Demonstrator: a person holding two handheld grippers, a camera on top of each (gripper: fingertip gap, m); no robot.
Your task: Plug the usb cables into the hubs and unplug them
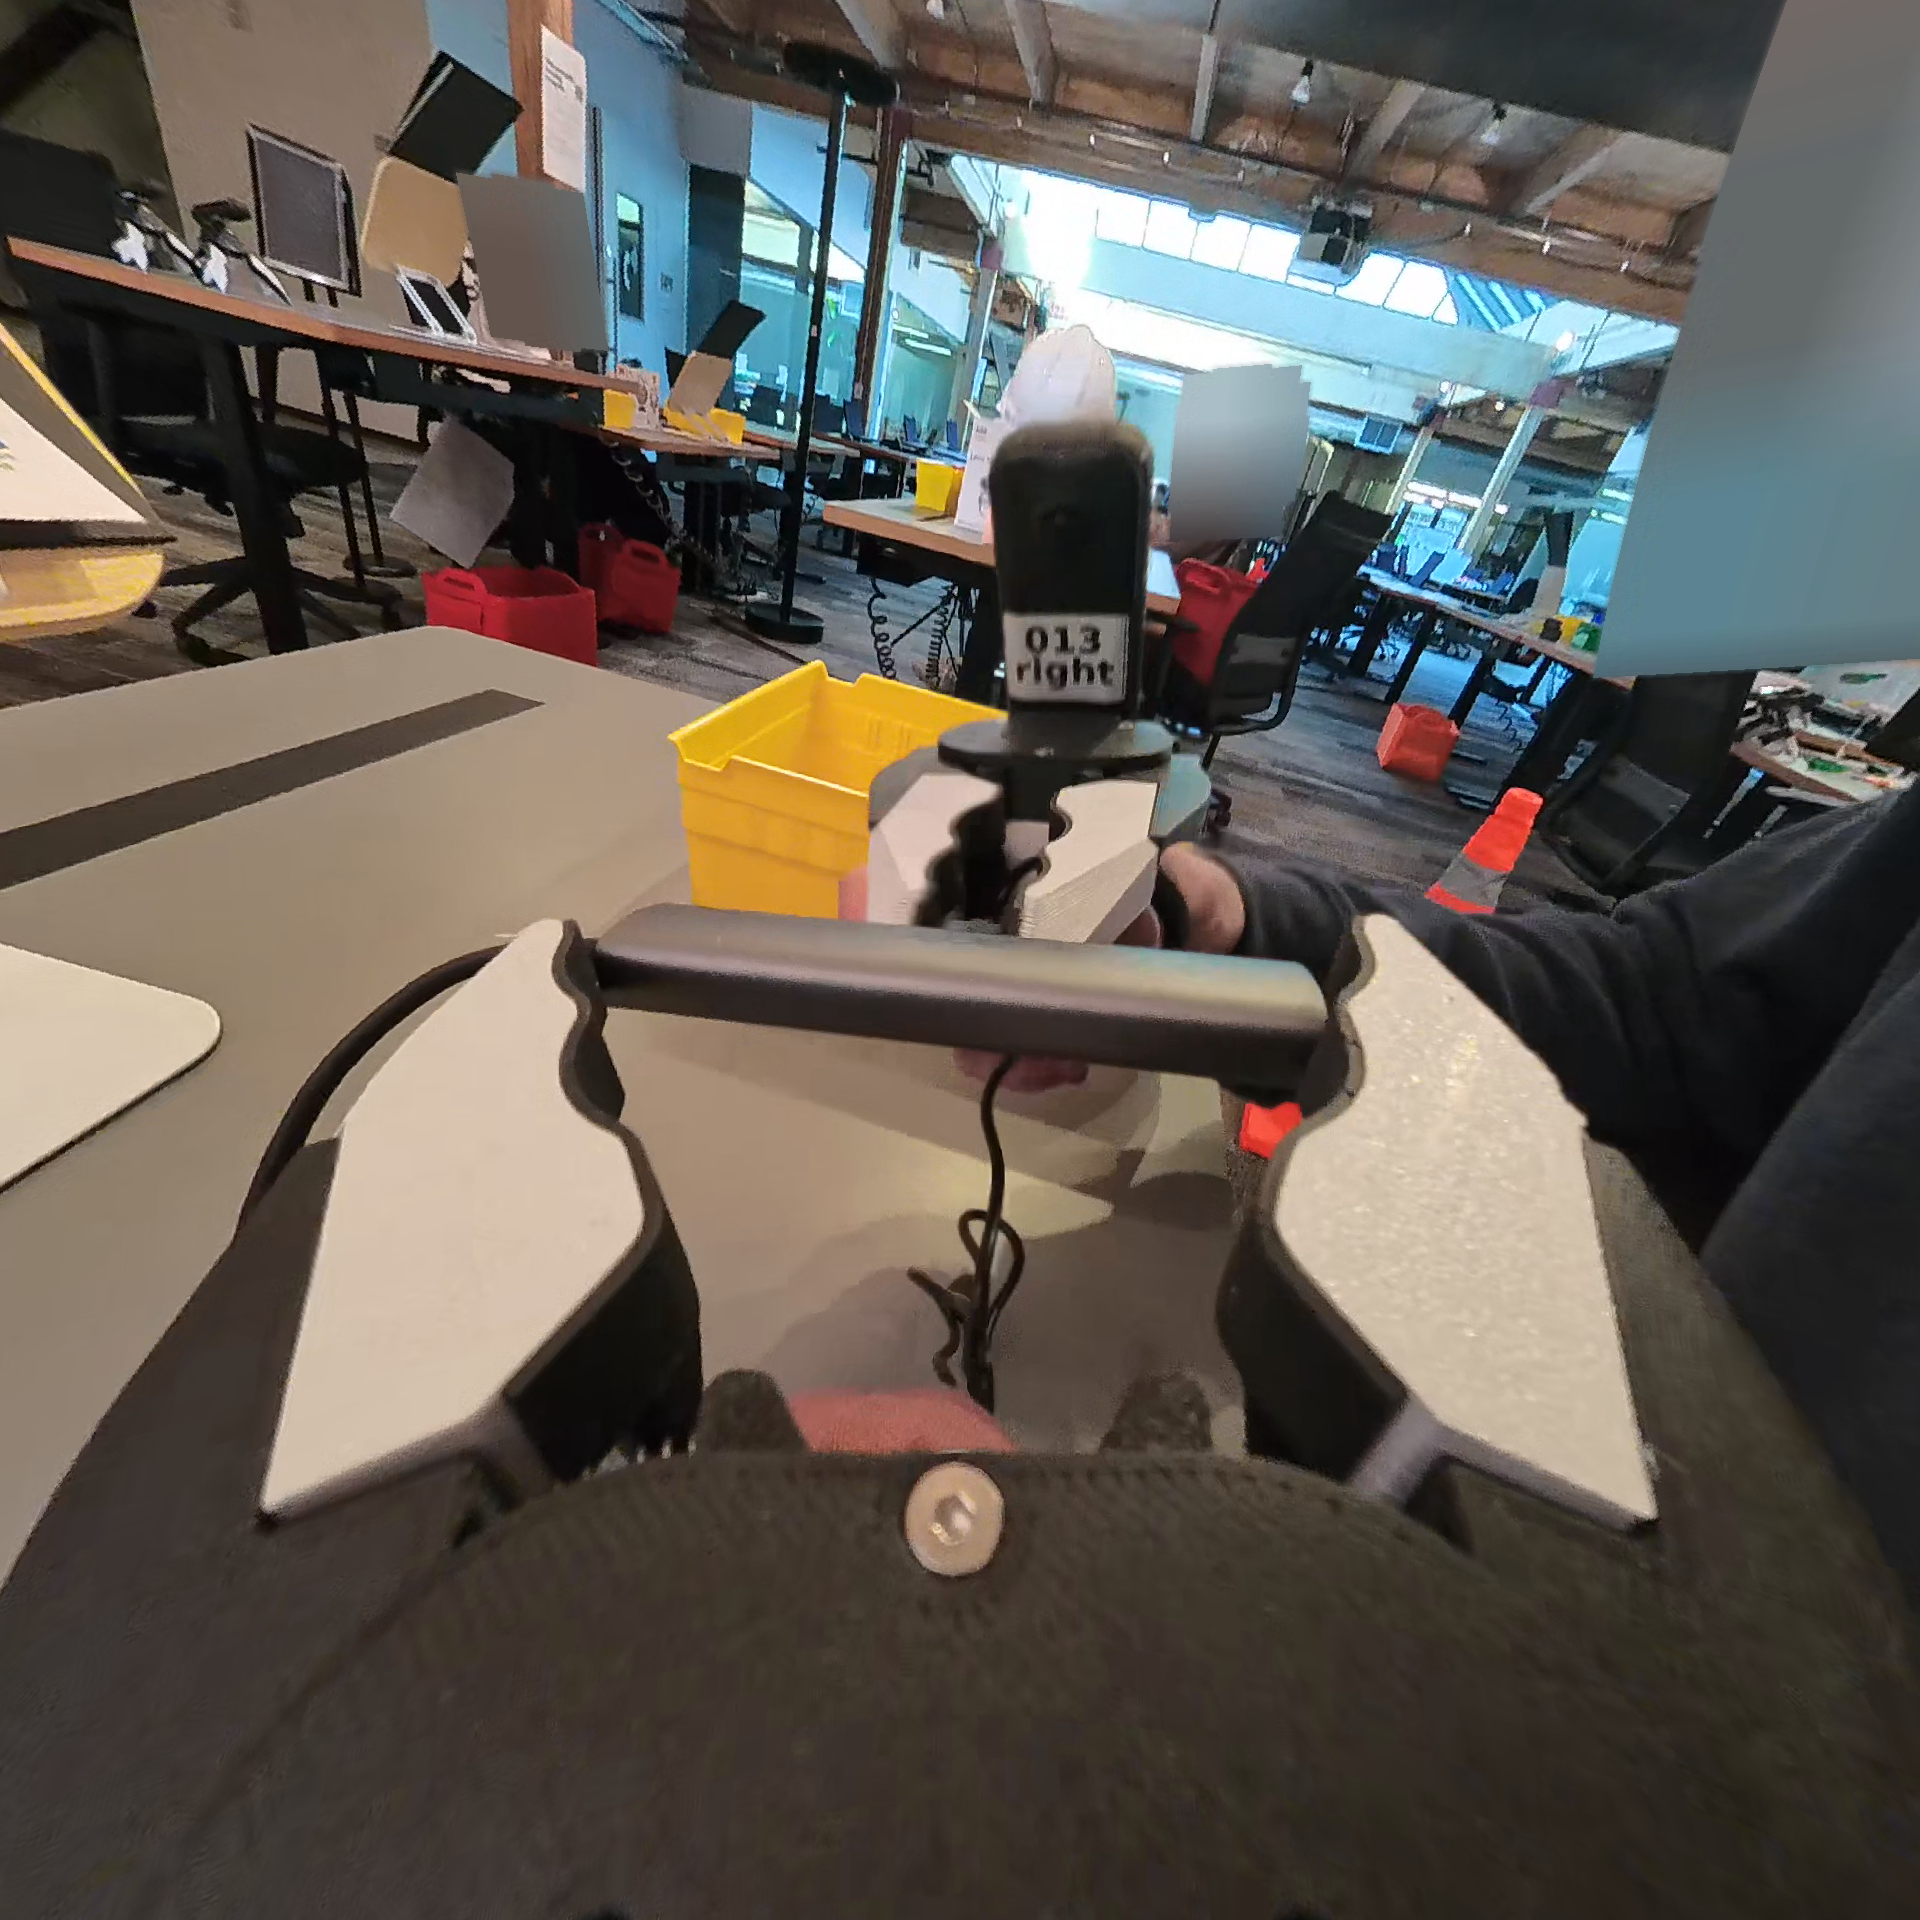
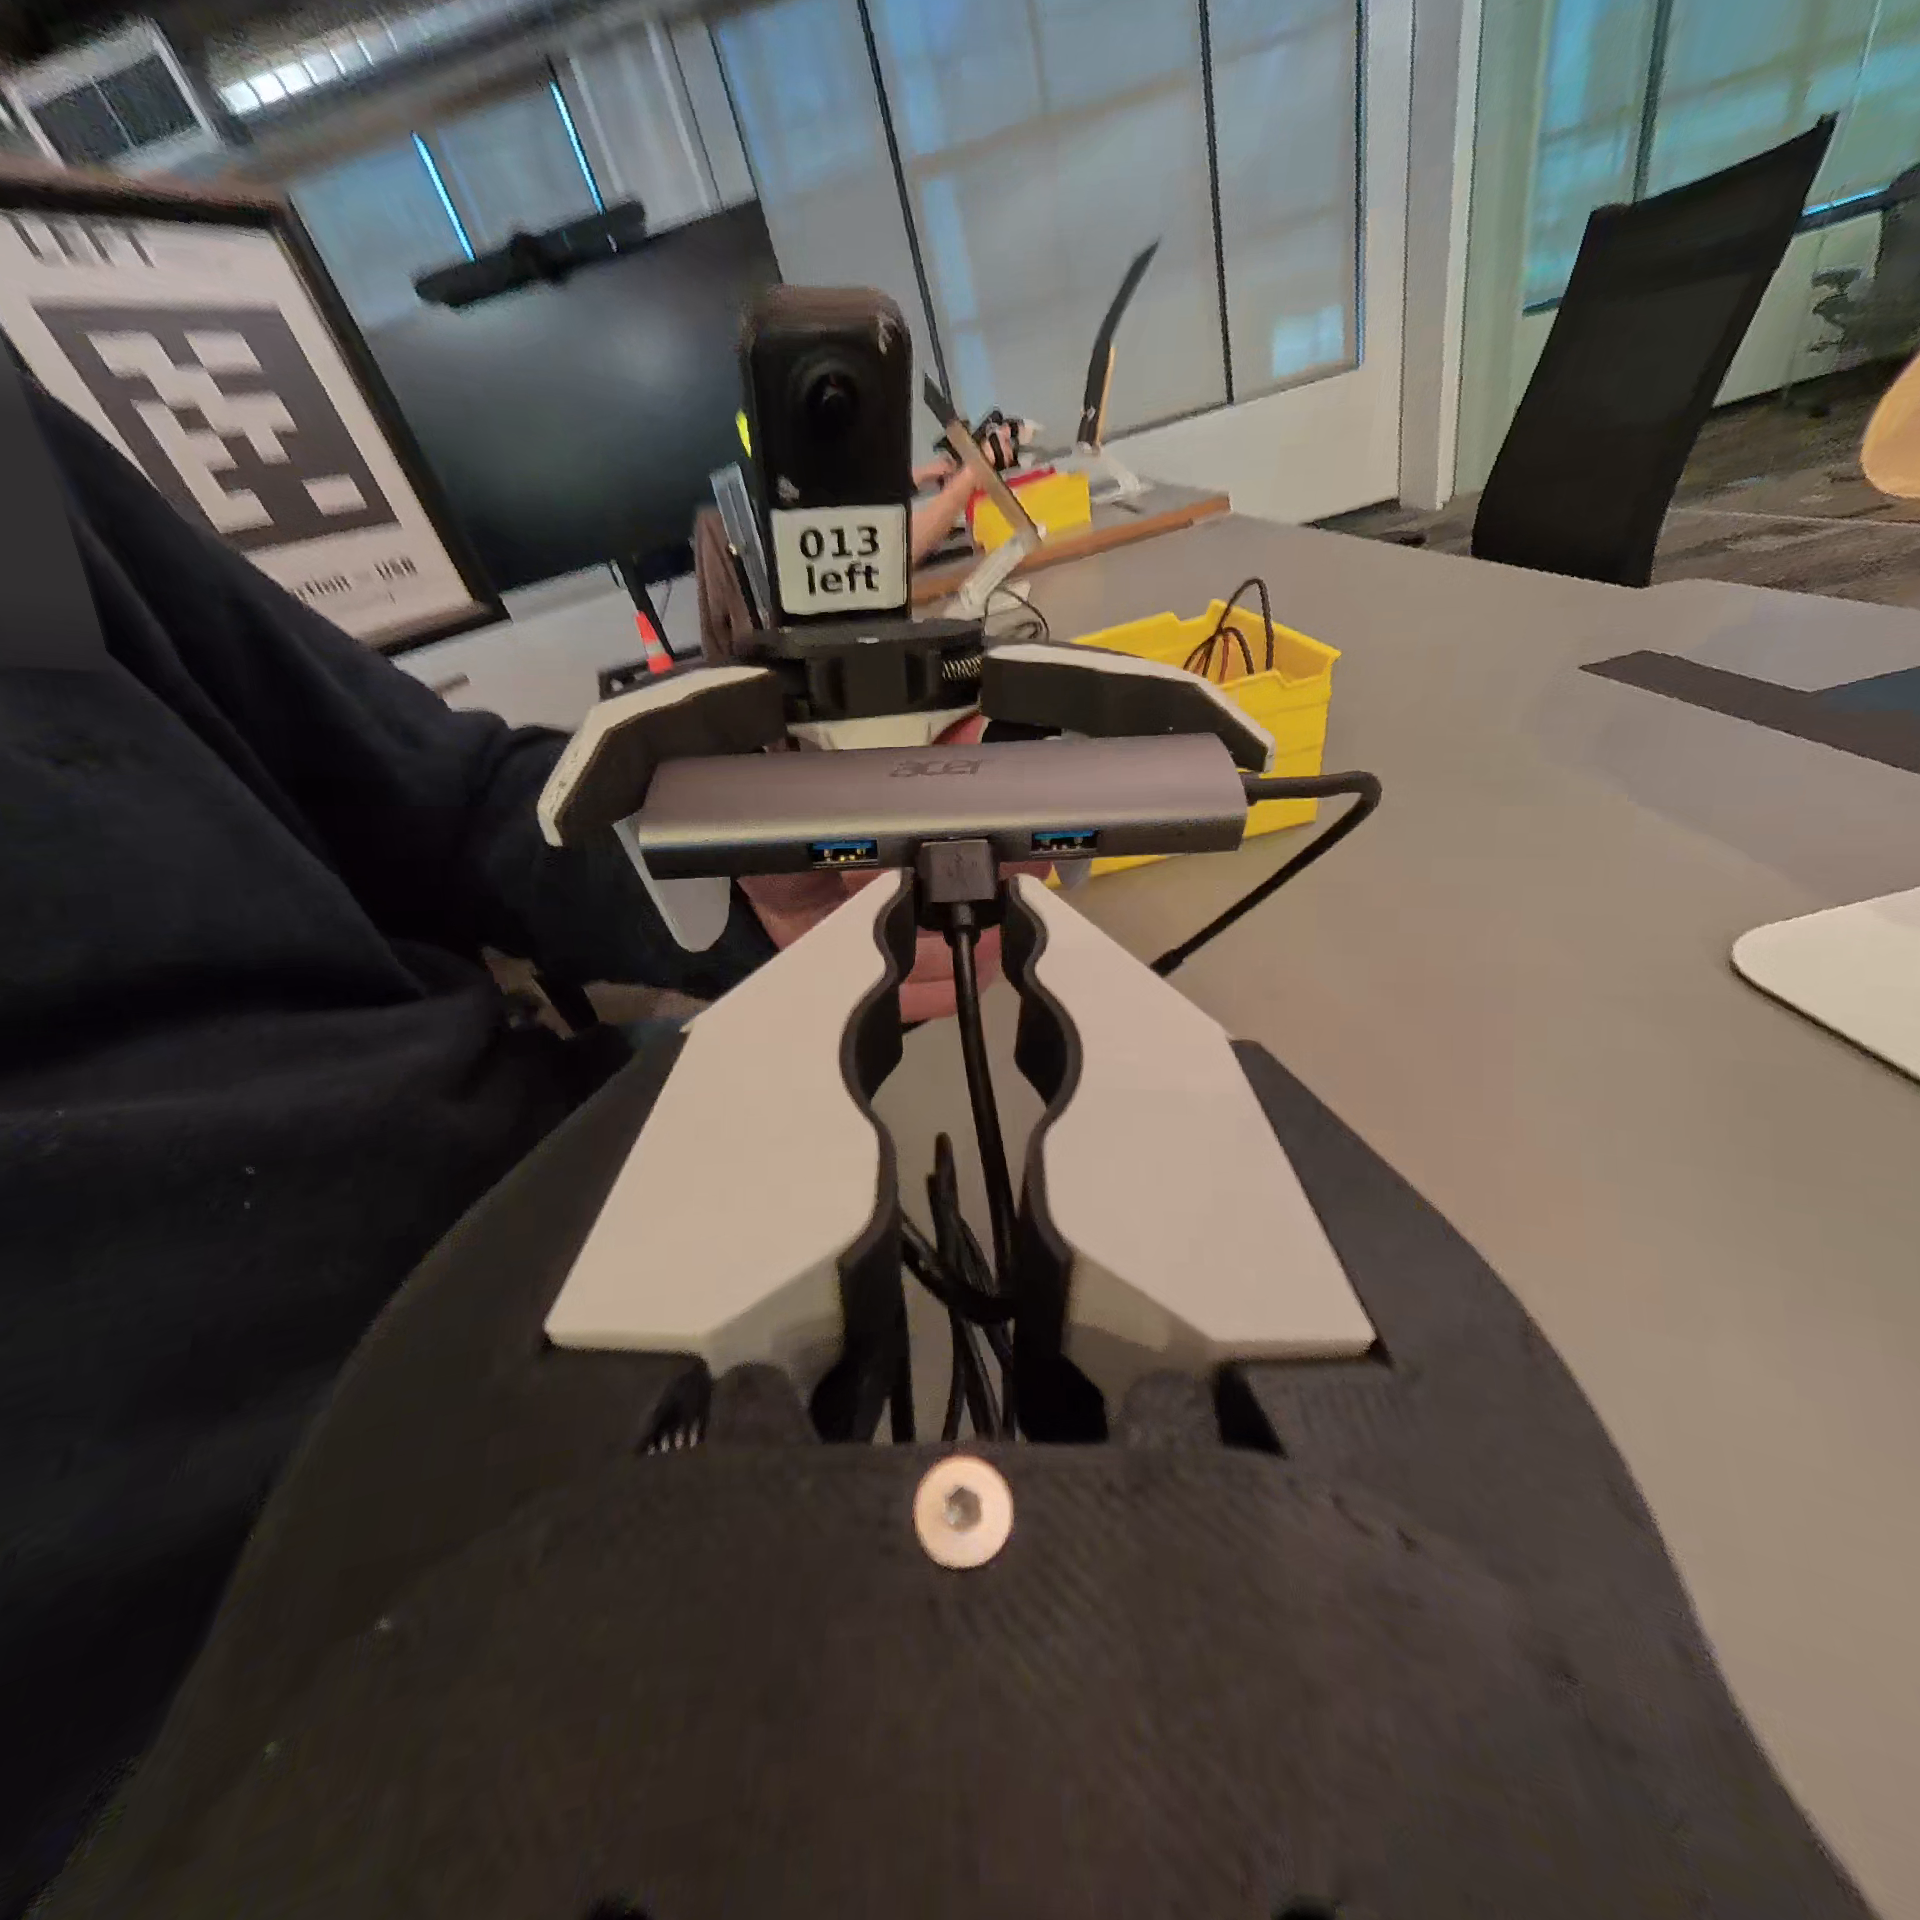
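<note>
Right gripper (image 2: 951,894) fingers closed on the USB plug (image 2: 954,868), seated in the hub's (image 2: 940,805) middle port; left gripper (image 1: 961,997) clamps the hub endwise, held above the worktop (image 2: 1507,935) edge; we judge a straight pull, hub braced, best; yellow bin (image 2: 1273,675) beyond.
</note>
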